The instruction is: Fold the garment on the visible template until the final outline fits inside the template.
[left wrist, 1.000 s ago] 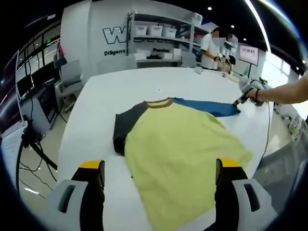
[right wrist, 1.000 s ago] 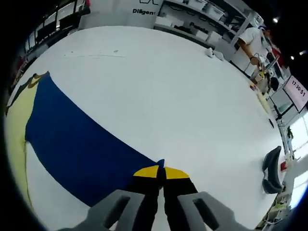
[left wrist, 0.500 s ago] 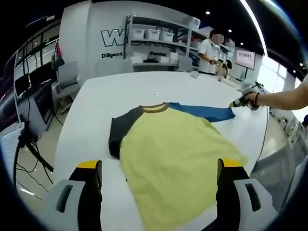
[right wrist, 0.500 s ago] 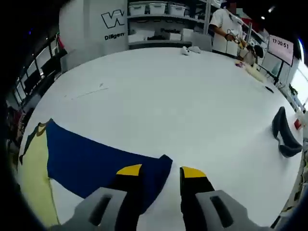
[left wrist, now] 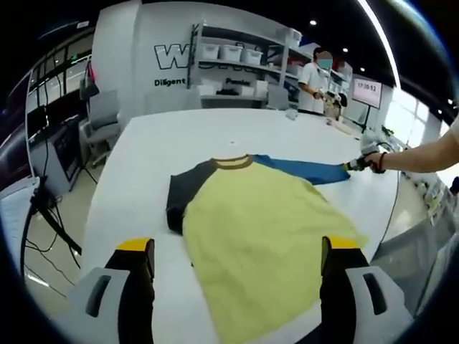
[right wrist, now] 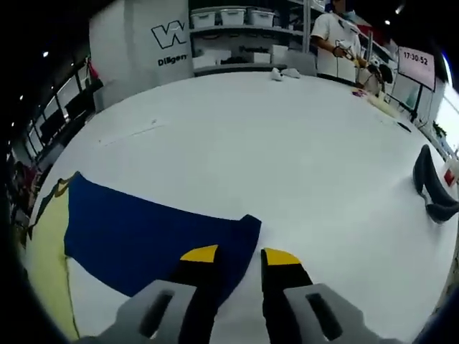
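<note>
A T-shirt lies flat on the white table [left wrist: 143, 158], with a yellow body [left wrist: 265, 229], a dark grey sleeve [left wrist: 185, 192] and a blue sleeve [left wrist: 305, 168]. My left gripper [left wrist: 238, 247] hovers open over the shirt's near hem, its jaws wide apart. Across the shirt, a hand holds my right gripper [left wrist: 356, 164] at the blue cuff. In the right gripper view the blue sleeve [right wrist: 143, 229] lies spread out, and my right gripper [right wrist: 240, 256] is open just above the cuff end, its left jaw over the cloth. Faint thin marks [right wrist: 129, 133] show on the table beyond the sleeve.
A dark curved object [right wrist: 432, 188] lies near the table's far right edge. Small items [right wrist: 283, 72] sit at the back edge. A person in a white shirt [left wrist: 313, 72] stands by shelves with bins [left wrist: 229, 51]. A grey chair [left wrist: 104, 115] stands off the table's left side.
My right gripper was shut on the blue cuff one second ago; it has let go and stands open, with the sleeve lying flat. The left gripper has barely moved.
</note>
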Action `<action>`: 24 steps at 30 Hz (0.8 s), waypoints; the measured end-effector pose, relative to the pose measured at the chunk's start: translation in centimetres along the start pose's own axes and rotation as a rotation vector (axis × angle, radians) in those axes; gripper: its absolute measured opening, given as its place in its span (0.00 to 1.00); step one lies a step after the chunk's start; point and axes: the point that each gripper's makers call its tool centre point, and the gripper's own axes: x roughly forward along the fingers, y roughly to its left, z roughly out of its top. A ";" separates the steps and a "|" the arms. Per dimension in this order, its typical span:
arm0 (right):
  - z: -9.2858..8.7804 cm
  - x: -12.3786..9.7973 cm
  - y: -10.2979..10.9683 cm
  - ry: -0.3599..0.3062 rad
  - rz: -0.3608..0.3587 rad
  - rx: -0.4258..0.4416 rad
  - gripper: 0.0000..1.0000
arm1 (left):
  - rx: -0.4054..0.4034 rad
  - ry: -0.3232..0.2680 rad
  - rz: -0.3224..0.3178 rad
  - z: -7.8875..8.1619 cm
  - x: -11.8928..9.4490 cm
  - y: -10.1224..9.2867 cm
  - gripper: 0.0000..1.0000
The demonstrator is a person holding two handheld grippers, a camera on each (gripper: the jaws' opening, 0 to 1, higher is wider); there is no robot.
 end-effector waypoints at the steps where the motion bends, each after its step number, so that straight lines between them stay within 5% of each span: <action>1: 0.0 0.1 0.1 -0.002 0.004 0.003 0.06 | 0.001 0.001 0.000 0.0 0.0 0.0 0.95; 2: 0.1 0.1 0.2 -0.003 0.008 0.004 0.00 | 0.002 0.002 0.001 0.0 0.0 0.0 0.95; 8: 1.6 -1.3 1.2 -0.014 0.006 -0.027 0.00 | 0.000 -0.005 0.001 0.1 -0.2 -0.1 0.95; 12: 2.4 -2.5 3.4 0.026 0.115 0.077 0.00 | 0.004 -0.008 -0.007 0.2 -0.4 -0.2 0.96; 24: 6.5 -6.4 11.4 0.018 0.315 0.163 0.00 | 0.009 -0.017 -0.028 -0.5 -1.3 -0.3 0.99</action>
